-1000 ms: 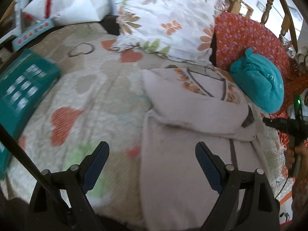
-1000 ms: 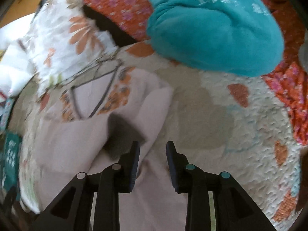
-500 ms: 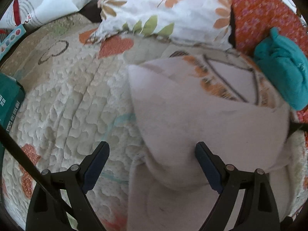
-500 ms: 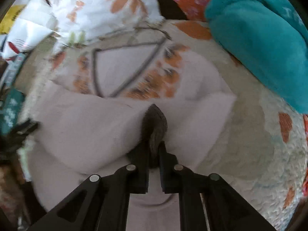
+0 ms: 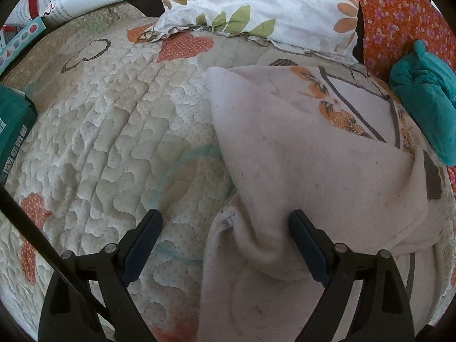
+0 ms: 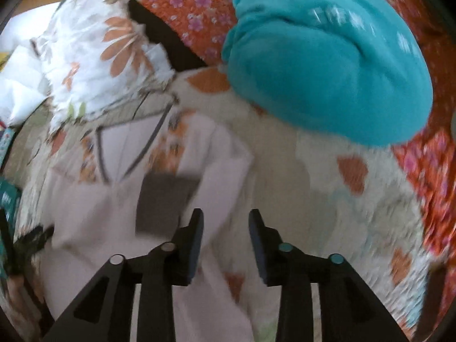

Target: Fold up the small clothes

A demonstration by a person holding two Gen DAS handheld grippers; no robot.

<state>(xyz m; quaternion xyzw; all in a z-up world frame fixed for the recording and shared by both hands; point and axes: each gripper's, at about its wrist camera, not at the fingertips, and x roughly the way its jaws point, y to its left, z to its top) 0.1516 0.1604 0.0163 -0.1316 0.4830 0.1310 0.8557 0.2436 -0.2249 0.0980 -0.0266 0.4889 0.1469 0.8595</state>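
Observation:
A pale pink garment [image 5: 299, 154] with an orange flower print and dark trim lies on the quilted bedspread [image 5: 108, 131], its sleeves folded across the body. My left gripper [image 5: 225, 222] is open, low over the garment's left edge, with the folded sleeve between its jaws. In the right wrist view the garment [image 6: 114, 199] shows blurred, with a dark cuff [image 6: 162, 202] on top. My right gripper [image 6: 225, 222] is open and empty at the garment's right edge.
A teal bundle of cloth [image 6: 327, 65] lies at the right on an orange flowered cloth [image 5: 399, 20]. A white flowered pillow [image 5: 256, 5] lies behind the garment. A teal box [image 5: 14, 131] lies at the left edge of the bed.
My right gripper was shut on the dark cuff; it has opened, let go and drawn back to the right. My left gripper has moved closer to the garment's left side.

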